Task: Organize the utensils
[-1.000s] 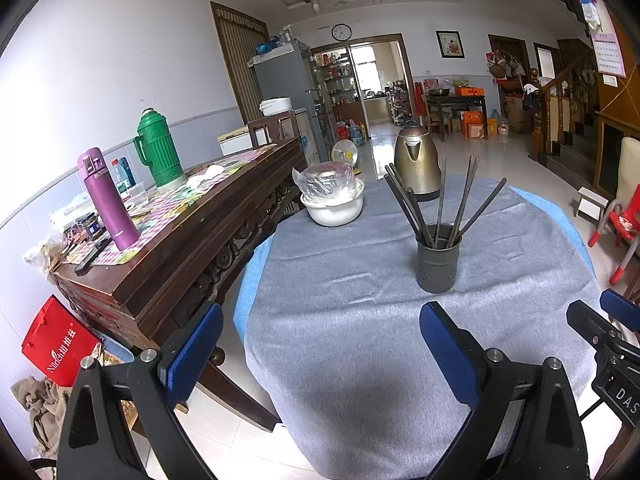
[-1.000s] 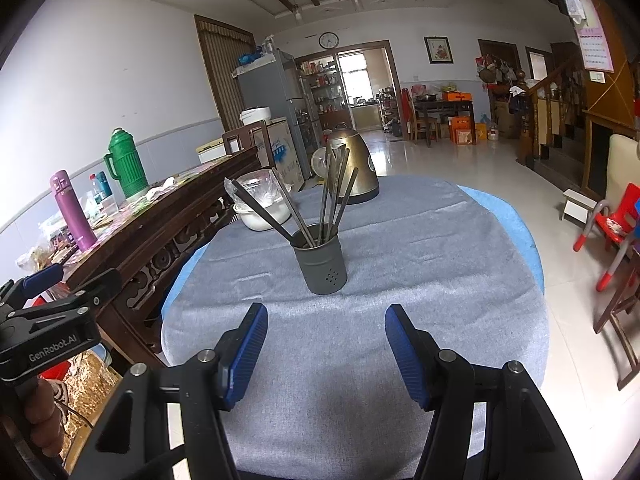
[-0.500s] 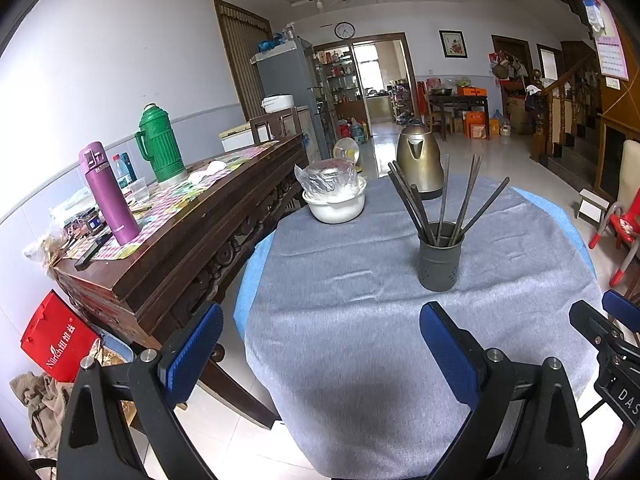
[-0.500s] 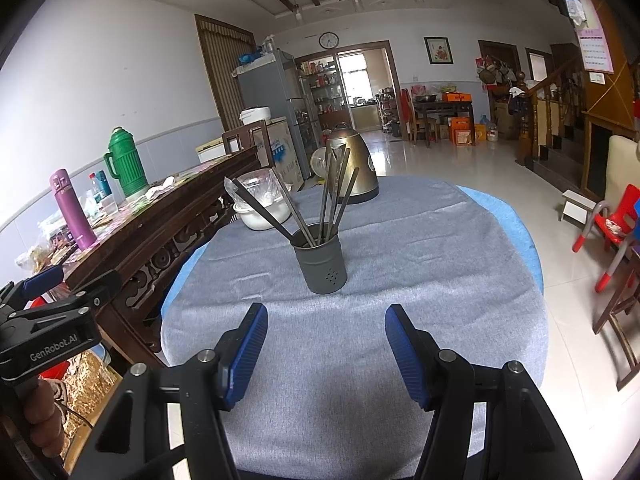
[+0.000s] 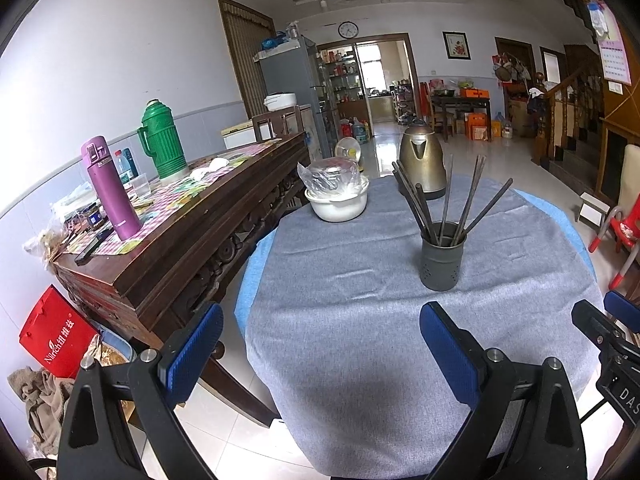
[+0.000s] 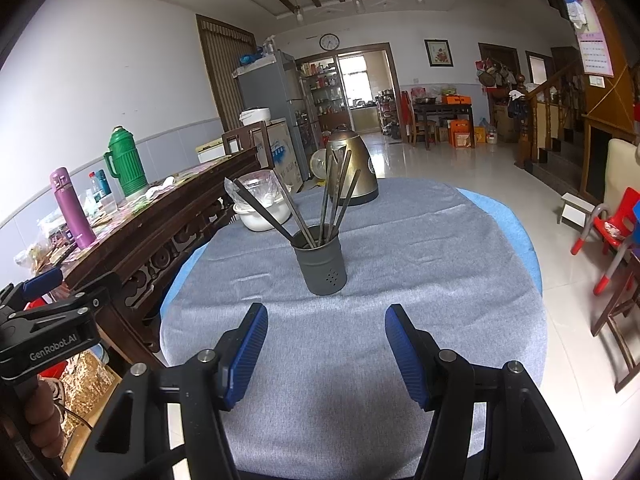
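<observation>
A dark grey perforated utensil holder [image 5: 443, 256] [image 6: 321, 259] stands upright on the grey tablecloth [image 5: 360, 300] [image 6: 400, 260]. Several dark chopsticks [image 5: 448, 196] [image 6: 332, 196] lean out of it in different directions. My left gripper [image 5: 320, 344] hovers over the table's near-left edge, open, with nothing between its blue pads. My right gripper [image 6: 326, 344] is open and empty too, just short of the holder and lined up with it. Each gripper shows at the edge of the other's view.
A gold kettle [image 5: 423, 164] and a white bowl with a plastic-wrapped lid [image 5: 337, 196] stand at the table's far side. A dark wooden sideboard [image 5: 180, 236] with a purple flask [image 5: 110, 194] and a green thermos [image 5: 163, 140] runs along the left. Red chair [image 6: 612, 232] at right.
</observation>
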The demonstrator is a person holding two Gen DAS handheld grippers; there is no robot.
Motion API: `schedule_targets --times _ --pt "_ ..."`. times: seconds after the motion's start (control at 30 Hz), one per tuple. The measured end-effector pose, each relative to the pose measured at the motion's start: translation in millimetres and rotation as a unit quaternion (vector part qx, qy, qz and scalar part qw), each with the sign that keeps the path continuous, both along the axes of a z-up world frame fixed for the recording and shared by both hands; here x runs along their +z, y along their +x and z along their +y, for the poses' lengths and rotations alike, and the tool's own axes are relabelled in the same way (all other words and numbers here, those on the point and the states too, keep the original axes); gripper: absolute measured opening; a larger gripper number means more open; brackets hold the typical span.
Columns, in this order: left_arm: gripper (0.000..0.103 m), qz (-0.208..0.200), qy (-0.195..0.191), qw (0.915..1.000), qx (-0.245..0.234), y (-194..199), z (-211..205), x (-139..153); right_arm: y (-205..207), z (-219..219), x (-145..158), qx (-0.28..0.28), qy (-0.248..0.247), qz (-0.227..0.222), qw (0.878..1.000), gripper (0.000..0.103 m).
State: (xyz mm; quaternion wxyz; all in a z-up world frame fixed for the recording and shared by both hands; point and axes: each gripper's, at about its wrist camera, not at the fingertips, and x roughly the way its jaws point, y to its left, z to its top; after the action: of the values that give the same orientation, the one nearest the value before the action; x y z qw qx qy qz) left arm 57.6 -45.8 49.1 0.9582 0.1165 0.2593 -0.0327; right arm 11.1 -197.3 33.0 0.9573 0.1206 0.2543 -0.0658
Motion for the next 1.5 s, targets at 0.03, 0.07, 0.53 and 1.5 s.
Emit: schedule_targets --times 0.03,0.07,0.53,1.5 --pt "0.099 0.000 0.001 1.0000 0.000 0.2 0.2 0.1 -0.4 -0.2 -0.1 0.000 -0.001 0.000 1.000 0.065" --pt "0.099 0.000 0.001 1.0000 0.000 -0.2 -0.1 -0.4 -0.3 -0.2 -0.3 0.000 -0.001 0.000 1.000 0.065" --pt "0.099 0.010 0.003 0.9999 0.000 -0.5 0.2 -4.5 1.6 0.9 -1.2 0.002 -0.003 0.004 1.000 0.065" --pt "0.099 0.010 -0.003 0.9999 0.009 2.8 9.7 -4.7 0.8 7.6 6.9 0.009 -0.017 -0.004 1.000 0.065"
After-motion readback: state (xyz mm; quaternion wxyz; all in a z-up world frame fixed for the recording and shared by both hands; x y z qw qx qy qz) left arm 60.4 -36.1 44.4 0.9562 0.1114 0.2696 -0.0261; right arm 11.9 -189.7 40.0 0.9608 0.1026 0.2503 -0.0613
